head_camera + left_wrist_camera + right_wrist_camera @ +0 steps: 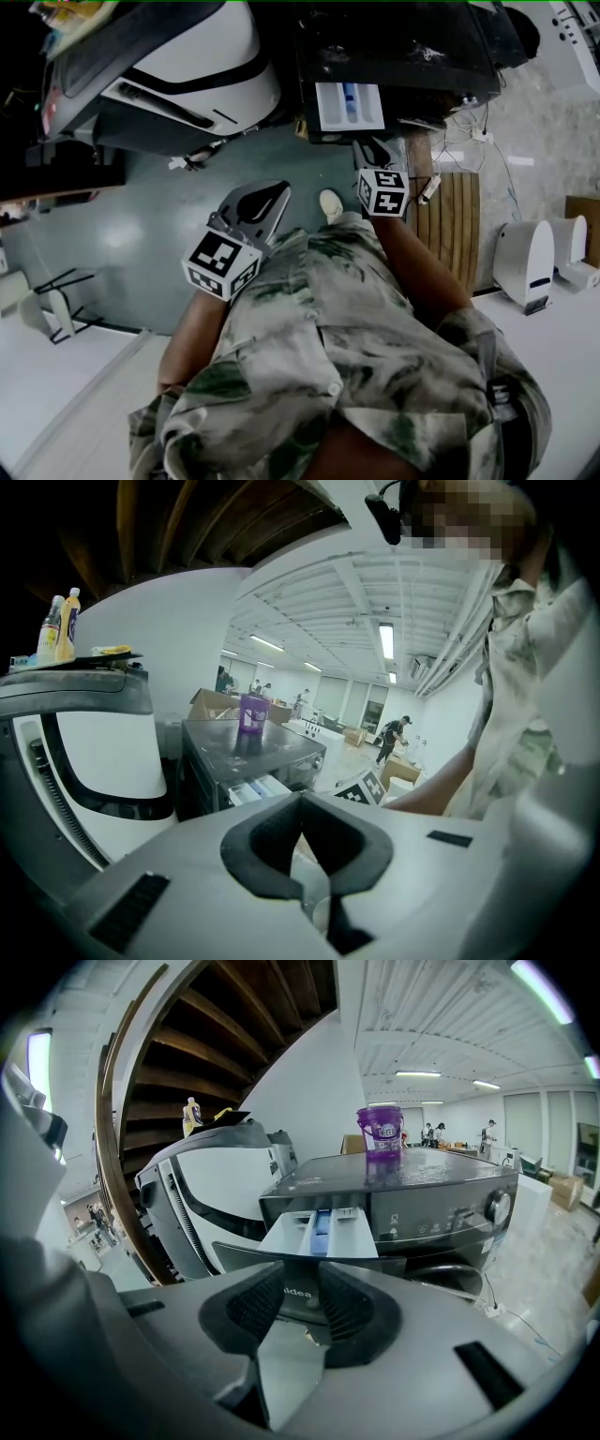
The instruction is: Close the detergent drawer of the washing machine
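drawer [319,1234]: white plastic, out | R gripper [302,1286]: ribbed jaws apart | L gripper [300,806]: together

Tub [380,1133] on washer [441,1208]; detergent drawer [319,1233] out at front upper L; 2nd machine [220,1190] to L.

We see detergent drawer [319,1232] jutting out; floor [141,225] before drawer open, straight approach free. Left of drawer, white machine [187,66] crowds close. Right of drawer, wooden board [450,225] and cables [469,141]. Above drawer, purple tub [380,1132] on washing machine [422,1194] top.
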